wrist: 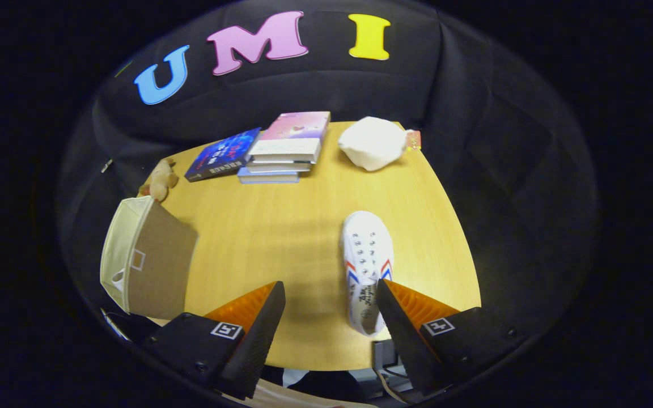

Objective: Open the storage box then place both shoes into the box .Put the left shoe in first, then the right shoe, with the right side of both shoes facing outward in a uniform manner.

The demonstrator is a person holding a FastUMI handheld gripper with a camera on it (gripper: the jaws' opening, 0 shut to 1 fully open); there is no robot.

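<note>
- Hand-held gripper (329, 294): fingers spread wide, holding nothing, above the bench (281, 238).
- Shoe (366, 266): on the bench beside the right finger, toe pointing away.
- Storage box (145, 260): left, well apart.
- Risk: an off-centre pinch could twist the shoe, spoiling its facing.

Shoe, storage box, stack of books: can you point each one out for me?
Shoe (367, 249): gripper view, on its laced top.
Storage box (159, 266): gripper view, on its brown lid.
Stack of books (285, 150): gripper view, on the top book's page edge.

Table (304, 238) – shoe (367, 255); books (281, 153) (stacked)
</note>
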